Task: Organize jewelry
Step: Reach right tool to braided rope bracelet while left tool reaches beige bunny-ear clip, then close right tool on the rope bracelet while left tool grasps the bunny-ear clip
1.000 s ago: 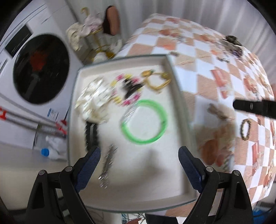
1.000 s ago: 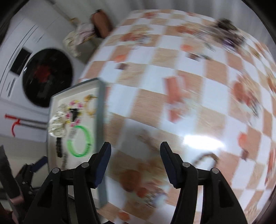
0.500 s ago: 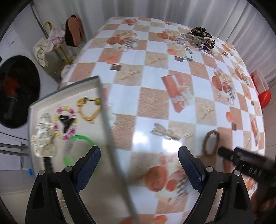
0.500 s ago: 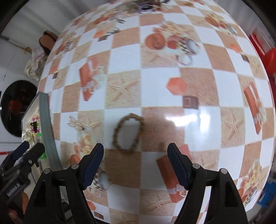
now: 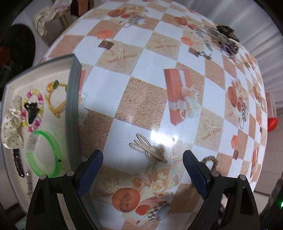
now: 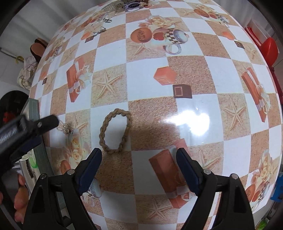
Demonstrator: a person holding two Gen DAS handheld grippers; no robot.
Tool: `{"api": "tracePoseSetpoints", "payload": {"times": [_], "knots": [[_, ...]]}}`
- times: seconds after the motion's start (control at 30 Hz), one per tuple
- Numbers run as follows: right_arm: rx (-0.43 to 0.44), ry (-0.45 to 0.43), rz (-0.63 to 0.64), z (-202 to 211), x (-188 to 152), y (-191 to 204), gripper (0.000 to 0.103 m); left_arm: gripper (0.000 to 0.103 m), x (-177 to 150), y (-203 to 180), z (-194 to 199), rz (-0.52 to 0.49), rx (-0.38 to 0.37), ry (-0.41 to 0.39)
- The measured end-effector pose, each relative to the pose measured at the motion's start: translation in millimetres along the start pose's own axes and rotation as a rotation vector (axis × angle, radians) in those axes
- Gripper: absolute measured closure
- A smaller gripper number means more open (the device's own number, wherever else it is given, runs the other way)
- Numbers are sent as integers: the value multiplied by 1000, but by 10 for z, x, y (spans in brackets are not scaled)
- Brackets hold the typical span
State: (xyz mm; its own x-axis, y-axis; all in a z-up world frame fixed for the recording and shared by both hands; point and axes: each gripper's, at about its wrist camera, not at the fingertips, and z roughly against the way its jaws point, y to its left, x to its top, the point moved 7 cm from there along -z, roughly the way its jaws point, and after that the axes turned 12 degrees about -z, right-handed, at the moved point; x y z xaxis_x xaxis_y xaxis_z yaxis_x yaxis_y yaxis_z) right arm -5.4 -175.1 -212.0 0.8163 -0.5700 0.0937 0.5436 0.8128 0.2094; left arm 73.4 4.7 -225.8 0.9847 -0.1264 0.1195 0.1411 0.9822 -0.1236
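A grey jewelry tray [image 5: 71,113] lies at the table's left edge, holding a green bangle [image 5: 51,155], a pink bead bracelet [image 5: 35,109], a yellow bracelet [image 5: 56,100], a cream scrunchie [image 5: 12,123] and dark pieces. My left gripper [image 5: 142,169] is open just above a beige rabbit-shaped hair clip [image 5: 148,150] on the tablecloth. A braided tan bracelet [image 6: 115,131] lies ahead of my open right gripper [image 6: 138,168], closer to its left finger; it also shows in the left wrist view [image 5: 210,161]. The left gripper [image 6: 35,127] appears at the left of the right wrist view.
A pile of assorted jewelry [image 5: 221,37] lies at the table's far side, also in the right wrist view [image 6: 122,5]. A washing machine [image 5: 16,51] and a stool with cloth [image 5: 49,16] stand beyond the left edge. A red object [image 6: 268,49] sits at the right.
My left gripper has moved right from over the tray to the rabbit clip. My right gripper has closed in on the braided bracelet.
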Motion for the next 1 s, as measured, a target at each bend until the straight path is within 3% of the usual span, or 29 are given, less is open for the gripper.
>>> {"api": "tracePoseSetpoints", "payload": {"times": [0.27, 0.5, 0.63, 0.93, 1.0], "knots": [[-24, -45, 57, -113, -54, 187, 15, 8, -50, 1, -164, -1, 35, 29], [-100, -129, 120, -166, 38, 252, 15, 8, -89, 15, -220, -14, 63, 27], [-147, -160, 162, -185, 99, 250, 18, 19, -45, -50, -231, -50, 91, 23], [-143, -159, 198, -117, 196, 226, 50, 48, -48, -287, -232, -178, 122, 7], [-144, -153, 216, -132, 242, 282, 66, 57, -48, -347, -238, -205, 123, 2]]}}
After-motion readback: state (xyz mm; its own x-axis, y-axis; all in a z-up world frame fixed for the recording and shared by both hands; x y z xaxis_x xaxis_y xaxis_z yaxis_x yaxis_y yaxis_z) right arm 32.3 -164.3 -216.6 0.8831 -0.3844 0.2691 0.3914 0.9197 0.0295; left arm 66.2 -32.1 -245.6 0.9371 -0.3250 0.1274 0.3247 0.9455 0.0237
